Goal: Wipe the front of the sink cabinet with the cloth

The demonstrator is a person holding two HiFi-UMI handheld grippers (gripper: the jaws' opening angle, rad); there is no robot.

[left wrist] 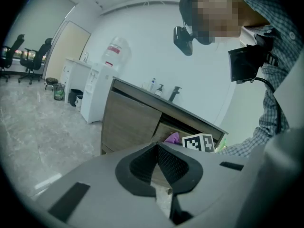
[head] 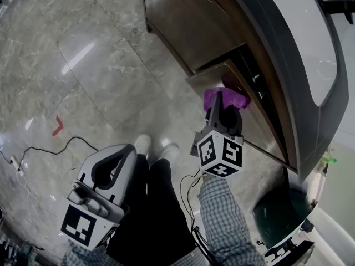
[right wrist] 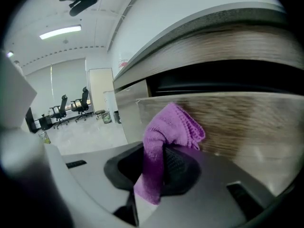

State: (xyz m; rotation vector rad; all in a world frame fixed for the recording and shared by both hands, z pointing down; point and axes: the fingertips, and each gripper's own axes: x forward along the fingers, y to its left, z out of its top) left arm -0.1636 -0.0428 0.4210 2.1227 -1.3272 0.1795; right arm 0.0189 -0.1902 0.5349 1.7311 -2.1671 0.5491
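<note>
My right gripper point(head: 220, 102) is shut on a purple cloth point(head: 227, 98) and holds it against the wood-grain front of the sink cabinet point(head: 260, 112). In the right gripper view the cloth point(right wrist: 168, 127) bunches between the jaws and presses on the brown panel point(right wrist: 242, 120), below a dark gap under the counter. My left gripper point(head: 123, 152) hangs low at the person's left leg, away from the cabinet, jaws shut with nothing between them point(left wrist: 157, 152). The left gripper view shows the cabinet point(left wrist: 130, 122) from a distance.
A grey countertop with a white sink basin point(head: 310, 43) overhangs the cabinet. A dark green bin point(head: 280, 215) stands at the lower right. A black cable point(head: 50, 148) and a red mark point(head: 57, 126) lie on the marble floor. A water dispenser point(left wrist: 102, 87) stands beside the cabinet.
</note>
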